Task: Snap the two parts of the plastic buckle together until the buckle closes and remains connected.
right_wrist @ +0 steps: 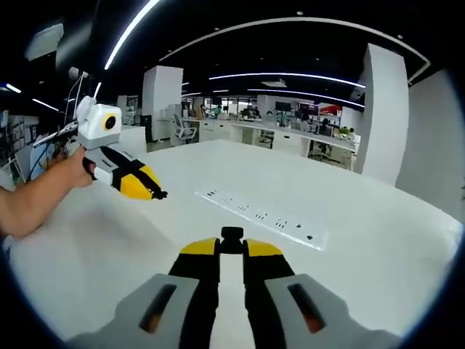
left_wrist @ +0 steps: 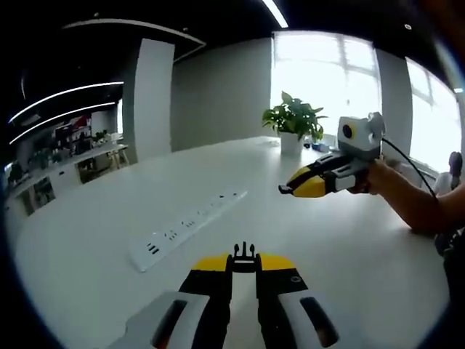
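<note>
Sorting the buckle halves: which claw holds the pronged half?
The left claw: its buckle piece ends in upright prongs. The right claw holds a blunt, block-shaped piece.

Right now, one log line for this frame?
left gripper: shut on black pronged plastic buckle part | right gripper: shut on black plastic buckle socket | parts apart, unjoined

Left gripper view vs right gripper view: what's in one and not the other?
Left gripper view alone: a potted plant by bright windows, and the pronged buckle half pinched in the left gripper.

Right gripper view alone: an office with desks and chairs in the background, and the other buckle half pinched in the right gripper.

Both: the white table, the white power strip, and the opposite gripper held in the air, jaws closed. The two halves are apart, not snapped.
</note>
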Demonstrator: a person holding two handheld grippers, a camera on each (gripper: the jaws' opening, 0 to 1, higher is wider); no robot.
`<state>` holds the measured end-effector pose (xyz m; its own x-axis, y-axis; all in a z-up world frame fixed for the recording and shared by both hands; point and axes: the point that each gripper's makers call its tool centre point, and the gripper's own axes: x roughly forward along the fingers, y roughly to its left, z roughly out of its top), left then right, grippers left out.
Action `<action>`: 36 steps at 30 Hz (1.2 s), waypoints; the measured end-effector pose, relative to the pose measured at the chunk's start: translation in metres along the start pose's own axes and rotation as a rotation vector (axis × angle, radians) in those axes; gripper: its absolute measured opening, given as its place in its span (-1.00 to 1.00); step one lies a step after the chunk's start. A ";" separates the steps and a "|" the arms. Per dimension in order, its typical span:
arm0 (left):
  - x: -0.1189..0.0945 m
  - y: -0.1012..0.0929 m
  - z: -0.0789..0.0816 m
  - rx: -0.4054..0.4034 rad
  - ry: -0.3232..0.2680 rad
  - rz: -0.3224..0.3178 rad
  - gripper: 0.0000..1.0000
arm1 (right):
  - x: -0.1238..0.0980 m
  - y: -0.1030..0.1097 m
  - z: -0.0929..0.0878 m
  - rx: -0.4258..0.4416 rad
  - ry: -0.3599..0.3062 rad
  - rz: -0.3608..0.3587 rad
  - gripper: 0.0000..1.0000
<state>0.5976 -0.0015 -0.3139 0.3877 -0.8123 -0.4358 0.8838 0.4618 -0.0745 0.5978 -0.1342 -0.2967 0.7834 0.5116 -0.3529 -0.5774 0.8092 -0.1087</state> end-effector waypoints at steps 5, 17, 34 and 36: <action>0.002 -0.002 -0.007 0.005 0.016 0.002 -0.82 | -0.002 0.003 -0.001 0.001 0.002 0.008 -0.80; -0.003 -0.016 -0.015 0.009 0.031 0.017 -0.82 | -0.012 0.008 -0.008 0.048 -0.013 0.027 -0.79; -0.009 -0.030 -0.028 0.013 0.052 0.024 -0.81 | -0.021 0.029 -0.020 0.035 0.010 0.039 -0.79; -0.010 -0.034 -0.031 0.004 0.054 0.017 -0.81 | -0.022 0.031 -0.019 0.033 0.009 0.041 -0.79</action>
<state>0.5558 0.0024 -0.3344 0.3882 -0.7838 -0.4848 0.8783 0.4740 -0.0630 0.5581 -0.1261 -0.3103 0.7570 0.5421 -0.3648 -0.6010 0.7967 -0.0632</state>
